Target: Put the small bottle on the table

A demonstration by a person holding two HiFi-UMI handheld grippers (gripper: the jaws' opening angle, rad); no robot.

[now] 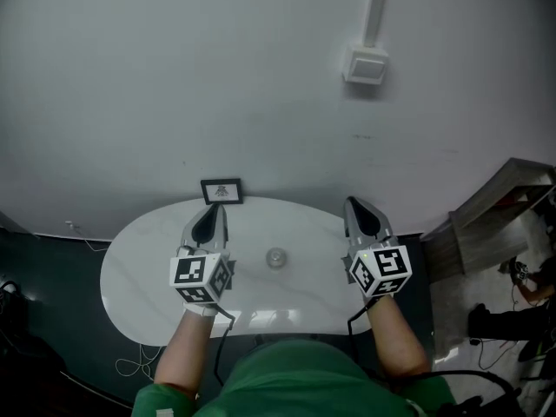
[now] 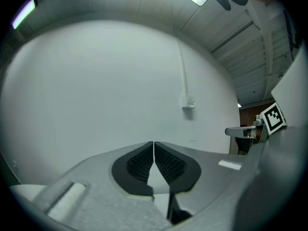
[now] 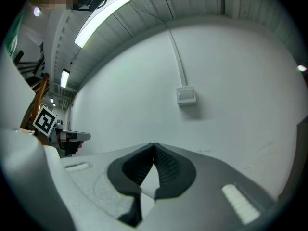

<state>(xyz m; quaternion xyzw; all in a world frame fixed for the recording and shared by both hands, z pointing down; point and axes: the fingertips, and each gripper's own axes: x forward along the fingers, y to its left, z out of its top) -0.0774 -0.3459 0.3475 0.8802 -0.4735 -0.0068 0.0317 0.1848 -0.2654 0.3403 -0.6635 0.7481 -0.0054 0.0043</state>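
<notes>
Pale wall (image 1: pixel 217 76) across most of the head view. High on it, right of centre, a square box (image 1: pixel 366 65), with a white conduit (image 1: pixel 376 7) straight up from it (the same pair in both gripper views). Lower, left of centre, a small dark-framed card (image 1: pixel 221 190), upright, print too small to read. Dark floor (image 1: pixel 43 276) at left, thin white cable (image 1: pixel 87 240) trailing over it. At far right, wooden shelving (image 1: pixel 499 215). Overhead in the right gripper view, ribbed ceiling (image 3: pixel 202 4) and a long lit lamp (image 3: pixel 110 8).
</notes>
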